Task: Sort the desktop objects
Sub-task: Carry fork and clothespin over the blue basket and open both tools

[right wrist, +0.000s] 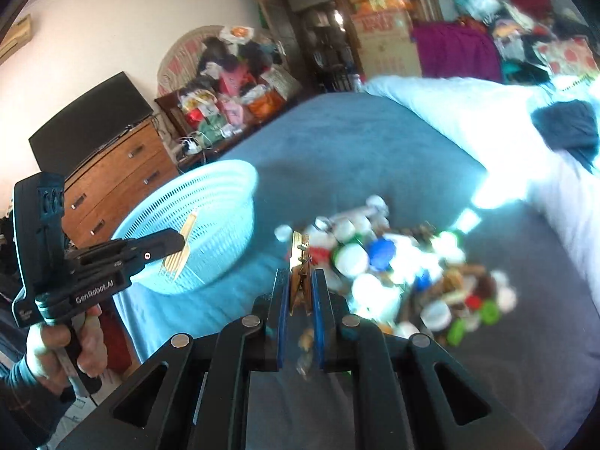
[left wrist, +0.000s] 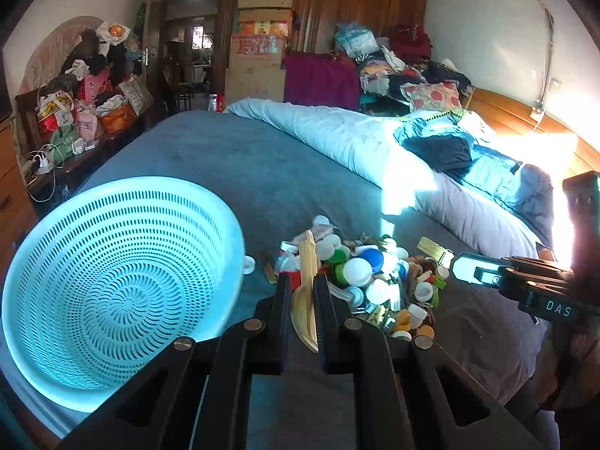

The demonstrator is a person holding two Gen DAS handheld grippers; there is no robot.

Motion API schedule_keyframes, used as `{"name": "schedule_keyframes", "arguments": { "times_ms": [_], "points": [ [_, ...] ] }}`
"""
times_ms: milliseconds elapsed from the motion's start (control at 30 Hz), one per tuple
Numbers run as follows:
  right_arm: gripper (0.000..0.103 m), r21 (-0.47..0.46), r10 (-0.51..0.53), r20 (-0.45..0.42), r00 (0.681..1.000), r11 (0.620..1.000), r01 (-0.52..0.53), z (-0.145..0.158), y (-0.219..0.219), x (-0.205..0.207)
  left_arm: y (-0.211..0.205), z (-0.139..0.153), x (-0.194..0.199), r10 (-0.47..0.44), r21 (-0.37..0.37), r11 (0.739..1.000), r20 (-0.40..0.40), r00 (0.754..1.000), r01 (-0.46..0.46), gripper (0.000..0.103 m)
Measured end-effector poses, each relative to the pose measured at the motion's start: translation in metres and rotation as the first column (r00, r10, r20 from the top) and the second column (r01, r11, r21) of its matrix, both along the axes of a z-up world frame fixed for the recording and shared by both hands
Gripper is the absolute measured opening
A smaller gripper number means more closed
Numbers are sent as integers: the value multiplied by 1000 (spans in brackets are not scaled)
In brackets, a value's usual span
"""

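Frankly, much of the heap (right wrist: 397, 273) is a blur in my right wrist view: bottle caps in white, blue, green and red smear together, and I cannot pick out single pieces there. From my left wrist view the same pile (left wrist: 369, 281) is sharper, lying on the blue-grey bedspread (left wrist: 232, 165), with a lone white cap (left wrist: 248, 264) just beside the colander's rim.

The pale blue perforated colander (left wrist: 112, 288) sits to the left of the heap, tilted toward my left camera; its near edge is cut off behind my own black frame. I see nothing lying on its holed floor.

My left gripper (left wrist: 303, 292) is clenched on a cream plastic spoon (left wrist: 305, 300), held edge-on with its handle pointing away over the pile. In the right wrist view that gripper (right wrist: 180, 245) hangs in front of the colander (right wrist: 210, 210), the person's hand (right wrist: 65, 348) on its handle.

My right gripper (right wrist: 300, 292) is clamped on a wooden clothespin (right wrist: 300, 262), upright between the blue pads (right wrist: 283, 292), above the heap's left edge.
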State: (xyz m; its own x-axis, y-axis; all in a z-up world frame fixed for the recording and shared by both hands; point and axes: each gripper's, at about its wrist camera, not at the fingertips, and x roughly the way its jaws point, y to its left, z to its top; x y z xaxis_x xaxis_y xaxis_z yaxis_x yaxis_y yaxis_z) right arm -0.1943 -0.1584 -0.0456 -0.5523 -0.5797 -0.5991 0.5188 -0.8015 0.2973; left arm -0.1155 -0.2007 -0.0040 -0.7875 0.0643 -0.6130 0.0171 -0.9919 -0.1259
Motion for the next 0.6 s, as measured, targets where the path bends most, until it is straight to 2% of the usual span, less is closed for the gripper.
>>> {"name": "schedule_keyframes", "arguments": {
  "times_ms": [200,367,467,600],
  "points": [
    [12,7,80,-26,996,997,-79,16,-75,-23,-59,17,-1,119,5,993,-33,992,-118,12],
    [12,46,149,-25,988,988,-148,19,-144,-34,-111,17,-5,206,6,978,-29,978,-206,12],
    [12,63,181,-15,983,982,-180,15,-181,-39,-141,9,-10,250,12,968,-2,968,-250,12],
    [12,134,213,5,977,968,-212,6,-228,-49,-173,-13,-21,293,8,956,75,953,-294,12]
  ]
}}
